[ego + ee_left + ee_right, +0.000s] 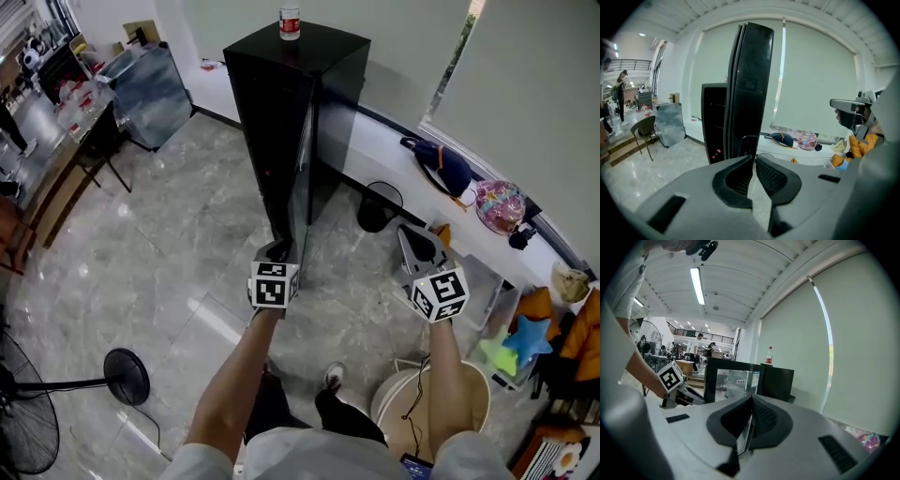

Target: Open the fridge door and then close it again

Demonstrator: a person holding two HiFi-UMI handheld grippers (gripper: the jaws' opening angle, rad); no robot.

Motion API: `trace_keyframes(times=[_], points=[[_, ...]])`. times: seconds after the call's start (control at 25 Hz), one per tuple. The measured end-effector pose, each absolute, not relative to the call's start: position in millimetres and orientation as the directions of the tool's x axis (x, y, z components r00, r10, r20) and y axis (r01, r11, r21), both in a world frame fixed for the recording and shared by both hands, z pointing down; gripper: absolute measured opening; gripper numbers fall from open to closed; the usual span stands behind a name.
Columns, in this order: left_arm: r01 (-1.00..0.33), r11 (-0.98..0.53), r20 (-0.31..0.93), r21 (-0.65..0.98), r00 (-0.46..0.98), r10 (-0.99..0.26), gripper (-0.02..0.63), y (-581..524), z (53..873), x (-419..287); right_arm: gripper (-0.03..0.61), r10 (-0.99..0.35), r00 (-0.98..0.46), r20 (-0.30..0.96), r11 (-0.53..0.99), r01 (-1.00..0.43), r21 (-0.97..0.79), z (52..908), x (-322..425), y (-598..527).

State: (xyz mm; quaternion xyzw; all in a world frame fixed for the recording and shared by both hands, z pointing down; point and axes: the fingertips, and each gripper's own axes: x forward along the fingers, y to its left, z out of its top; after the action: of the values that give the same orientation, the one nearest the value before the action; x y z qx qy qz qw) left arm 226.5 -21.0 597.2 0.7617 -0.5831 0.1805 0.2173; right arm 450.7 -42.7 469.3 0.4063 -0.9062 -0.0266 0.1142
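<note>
Tall black fridge (272,103) stands on the marble floor (178,253) by the window wall, with a bottle (290,22) on top. The fridge door (303,169) is swung open, edge-on to the person. Left tongs (277,249) are narrow, tips nearly together, right at the door's lower edge. Nothing is seen between the pads, and contact with the door is unclear. Right tongs (419,240) are closed tight and empty, off to the door's right and apart from it.
</note>
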Motion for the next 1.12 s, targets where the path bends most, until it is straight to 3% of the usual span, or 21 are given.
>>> trace_keyframes(times=[0.52,0.88,1.12], points=[[-0.96,-0.255,0.522,0.112,0.275,-0.808,0.018,-26,599,289,-0.003,-0.783,-0.592,0.19,0.619,-0.771,0.15,470,516,-26],[-0.965,-0.233,0.52,0.123,0.263,-0.813,0.02,-24,593,287,-0.003,-0.778,-0.607,0.163,0.628,-0.759,0.17,448,518,-30],[-0.961,-0.266,0.455,0.069,0.268,-0.849,0.021,10,555,270,-0.003,-0.779,-0.614,0.127,0.626,-0.755,0.195,414,512,-15]])
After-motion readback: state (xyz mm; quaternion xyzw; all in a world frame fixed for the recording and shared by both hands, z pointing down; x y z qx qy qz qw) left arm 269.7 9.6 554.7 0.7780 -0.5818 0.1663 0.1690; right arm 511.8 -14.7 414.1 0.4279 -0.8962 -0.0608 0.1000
